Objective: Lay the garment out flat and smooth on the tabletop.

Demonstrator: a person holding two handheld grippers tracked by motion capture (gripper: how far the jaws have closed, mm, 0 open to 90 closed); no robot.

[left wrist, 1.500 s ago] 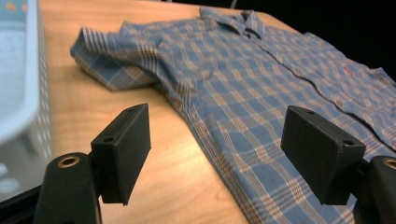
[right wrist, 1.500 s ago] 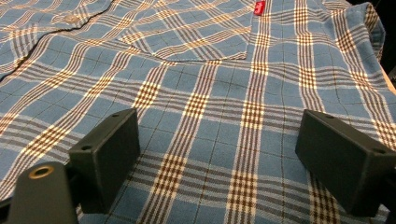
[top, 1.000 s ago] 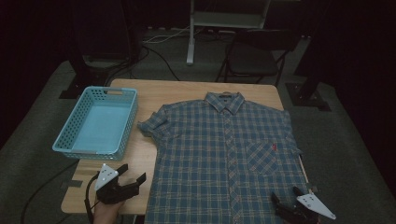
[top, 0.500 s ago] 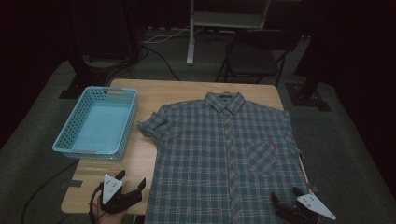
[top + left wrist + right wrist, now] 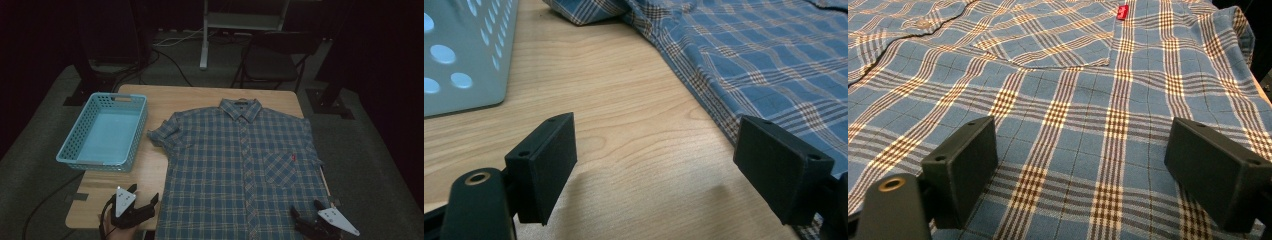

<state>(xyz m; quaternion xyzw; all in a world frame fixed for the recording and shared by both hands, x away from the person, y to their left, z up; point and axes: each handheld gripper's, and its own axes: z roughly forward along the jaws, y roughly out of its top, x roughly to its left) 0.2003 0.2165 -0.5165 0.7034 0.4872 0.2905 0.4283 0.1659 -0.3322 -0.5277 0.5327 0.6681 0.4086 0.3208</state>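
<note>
A blue plaid shirt (image 5: 245,170) is laid flat and face up on the wooden surface (image 5: 150,170), collar toward the far edge, buttoned down the front. A chest pocket (image 5: 280,167) with a small red tag (image 5: 1122,11) is seen on the shirt's side toward the right tool. One short sleeve (image 5: 162,132) is spread toward the basket. The hem reaches the near edge of the surface.

A light blue perforated basket (image 5: 102,135) is set on the far left part of the surface, just beside the shirt's sleeve, not touching it as far as can be judged.

Left tool (image 5: 142,197): held low at the near left corner of the surface, just beside the shirt's side edge. In the left gripper view its jaws are seen spread wide, with bare wood and the shirt's edge (image 5: 724,120) between them; nothing is gripped. The basket wall (image 5: 464,55) is seen at the upper left of that view.

Right tool (image 5: 305,217): held over the near right part of the shirt, close to the hem. In the right gripper view the jaws are spread wide above the plaid cloth (image 5: 1073,130), with the pocket beyond them. No cloth is pinched.

A dark chair (image 5: 270,57) and cables on the floor are noted beyond the surface.
</note>
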